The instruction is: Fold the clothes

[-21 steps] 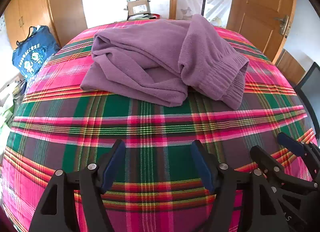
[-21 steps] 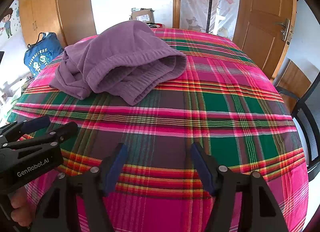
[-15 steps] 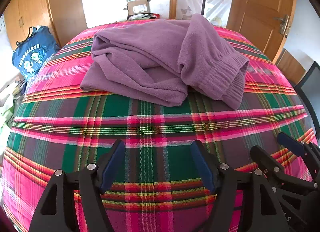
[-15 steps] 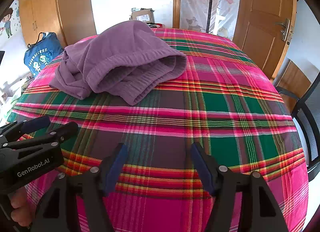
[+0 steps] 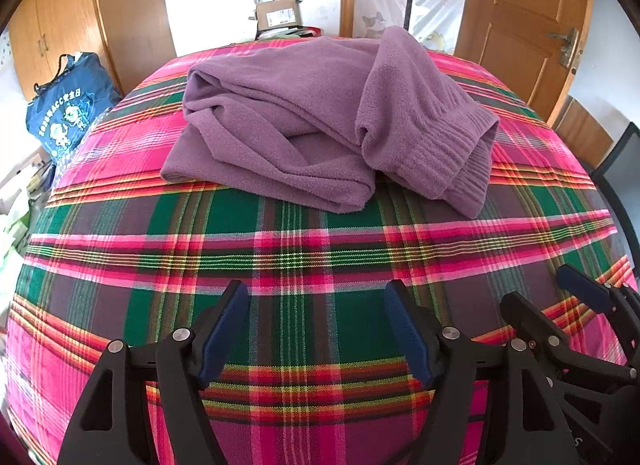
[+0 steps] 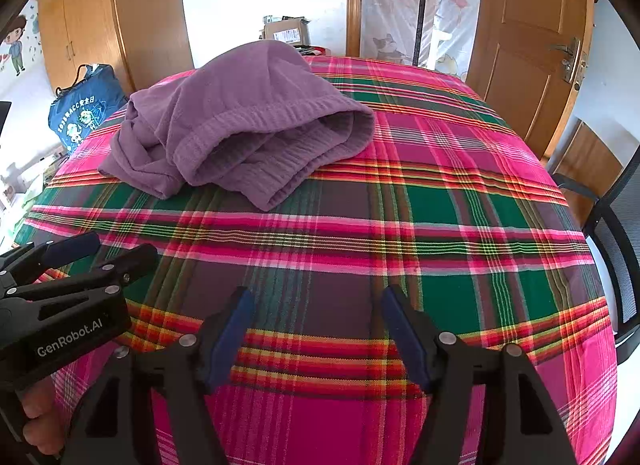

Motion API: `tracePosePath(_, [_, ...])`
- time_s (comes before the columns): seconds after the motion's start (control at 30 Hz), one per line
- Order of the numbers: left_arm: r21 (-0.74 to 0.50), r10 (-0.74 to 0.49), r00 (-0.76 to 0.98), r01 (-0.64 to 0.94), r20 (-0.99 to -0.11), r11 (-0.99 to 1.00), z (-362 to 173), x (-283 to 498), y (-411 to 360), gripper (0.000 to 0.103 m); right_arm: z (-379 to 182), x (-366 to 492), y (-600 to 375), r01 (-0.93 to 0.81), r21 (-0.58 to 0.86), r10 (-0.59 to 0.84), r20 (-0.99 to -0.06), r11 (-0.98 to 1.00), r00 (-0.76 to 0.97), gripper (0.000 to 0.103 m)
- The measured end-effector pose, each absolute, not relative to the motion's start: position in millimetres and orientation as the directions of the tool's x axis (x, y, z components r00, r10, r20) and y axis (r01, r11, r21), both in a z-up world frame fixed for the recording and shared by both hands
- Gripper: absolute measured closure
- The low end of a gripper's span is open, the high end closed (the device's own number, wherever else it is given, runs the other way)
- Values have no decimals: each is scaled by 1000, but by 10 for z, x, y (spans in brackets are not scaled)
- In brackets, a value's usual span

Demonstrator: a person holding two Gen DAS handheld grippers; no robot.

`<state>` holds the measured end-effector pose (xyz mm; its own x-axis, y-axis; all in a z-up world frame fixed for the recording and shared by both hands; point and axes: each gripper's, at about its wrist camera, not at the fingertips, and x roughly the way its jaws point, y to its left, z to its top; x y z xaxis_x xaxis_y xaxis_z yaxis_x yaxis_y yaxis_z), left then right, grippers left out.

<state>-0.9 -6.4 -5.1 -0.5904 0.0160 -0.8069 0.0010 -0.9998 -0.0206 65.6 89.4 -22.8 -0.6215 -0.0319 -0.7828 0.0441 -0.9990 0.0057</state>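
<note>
On the plaid bedspread (image 5: 320,249) lies a crumpled purple garment (image 5: 320,117) — untouched. Left gripper (image 5: 316,297) and right gripper (image 6: 316,301) hover near it — both spread wide, empty.

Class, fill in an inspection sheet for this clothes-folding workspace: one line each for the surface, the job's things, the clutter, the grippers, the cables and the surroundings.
Surface: pink, green and purple plaid cloth covering the whole work surface, lying smooth.
Job's things: one purple fleece garment with a ribbed waistband, crumpled in a heap on the far half, unfolded.
Clutter: nothing seen on the cloth besides the garment.
Grippers: left gripper and right gripper both open, empty, over the near edge, short of the garment.
Cables: nothing seen.
Surroundings: blue printed tote bag at left, cardboard box behind, wooden door and black chair at right.
</note>
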Motion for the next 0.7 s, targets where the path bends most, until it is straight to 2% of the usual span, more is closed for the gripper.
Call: tracePosePath(0.7, [-3,-13,-580,27,-815,-1000,-64,-5,-14,29,-235,660,852,64,0,-40,-788,-998,-615,26])
